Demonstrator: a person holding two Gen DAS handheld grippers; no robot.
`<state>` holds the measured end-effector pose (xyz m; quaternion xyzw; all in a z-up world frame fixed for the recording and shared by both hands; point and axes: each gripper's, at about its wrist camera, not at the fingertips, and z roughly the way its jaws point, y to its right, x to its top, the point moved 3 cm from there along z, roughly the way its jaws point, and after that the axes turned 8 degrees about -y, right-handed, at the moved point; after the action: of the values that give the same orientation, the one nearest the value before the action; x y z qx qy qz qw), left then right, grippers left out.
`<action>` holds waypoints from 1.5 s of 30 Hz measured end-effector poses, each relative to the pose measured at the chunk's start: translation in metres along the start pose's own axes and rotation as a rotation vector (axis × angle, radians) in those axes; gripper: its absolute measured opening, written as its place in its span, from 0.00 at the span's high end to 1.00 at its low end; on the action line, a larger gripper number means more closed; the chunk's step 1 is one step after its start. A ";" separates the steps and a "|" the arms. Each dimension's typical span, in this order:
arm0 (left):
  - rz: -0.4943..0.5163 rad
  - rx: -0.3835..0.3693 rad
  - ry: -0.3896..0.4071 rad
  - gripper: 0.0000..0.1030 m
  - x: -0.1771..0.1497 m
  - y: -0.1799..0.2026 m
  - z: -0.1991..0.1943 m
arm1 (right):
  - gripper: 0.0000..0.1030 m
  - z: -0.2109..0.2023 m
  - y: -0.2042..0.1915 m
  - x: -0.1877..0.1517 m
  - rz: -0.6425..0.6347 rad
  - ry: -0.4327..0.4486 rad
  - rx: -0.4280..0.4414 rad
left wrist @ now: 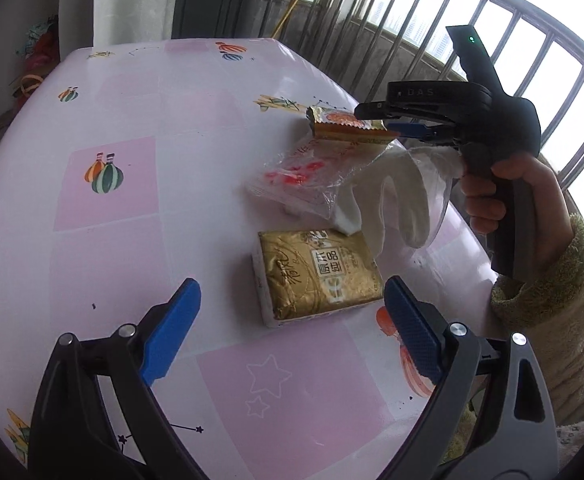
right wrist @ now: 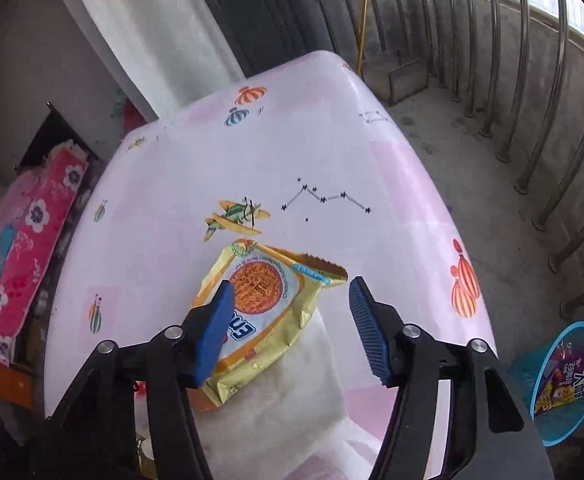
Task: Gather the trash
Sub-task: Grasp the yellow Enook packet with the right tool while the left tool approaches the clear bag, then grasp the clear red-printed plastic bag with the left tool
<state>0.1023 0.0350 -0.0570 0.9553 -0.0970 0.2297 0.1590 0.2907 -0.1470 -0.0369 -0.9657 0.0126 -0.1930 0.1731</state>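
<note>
A gold tissue pack [left wrist: 316,276] lies on the pink table [left wrist: 132,100] just ahead of my left gripper [left wrist: 292,322], which stands wide open and holds nothing. Behind the pack lie a clear plastic wrapper [left wrist: 296,176] with red print and a crumpled white tissue [left wrist: 396,200]. Further back is a yellow snack wrapper [left wrist: 344,126] with my right gripper [left wrist: 384,118] at its right end. In the right wrist view the yellow snack wrapper [right wrist: 268,292] rests partly on the white tissue [right wrist: 292,400] between the fingers of my right gripper [right wrist: 288,320]. The left pad overlaps it and the right pad stands apart.
A blue mesh basket [right wrist: 564,380] with a purple snack bag inside stands on the floor to the right of the table [right wrist: 292,140]. Metal railing [right wrist: 532,120] runs along the right. A pink floral cloth [right wrist: 32,240] lies off the table's left edge. A hand [left wrist: 512,200] in a fuzzy sleeve holds the right gripper.
</note>
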 end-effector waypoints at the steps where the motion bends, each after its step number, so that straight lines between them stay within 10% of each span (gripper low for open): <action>1: 0.019 0.005 -0.005 0.14 0.001 0.002 0.003 | 0.51 0.006 0.003 -0.003 0.008 -0.015 0.004; 29: -0.185 0.090 0.095 0.11 -0.008 -0.091 -0.009 | 0.62 0.010 -0.053 -0.106 0.075 -0.079 0.105; 45: -0.274 -0.127 0.182 0.08 -0.028 -0.102 -0.018 | 0.10 -0.080 -0.051 -0.095 -0.045 0.198 -0.091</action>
<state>0.0968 0.1389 -0.0811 0.9229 0.0348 0.2847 0.2569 0.1707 -0.1170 0.0147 -0.9489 0.0169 -0.2903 0.1226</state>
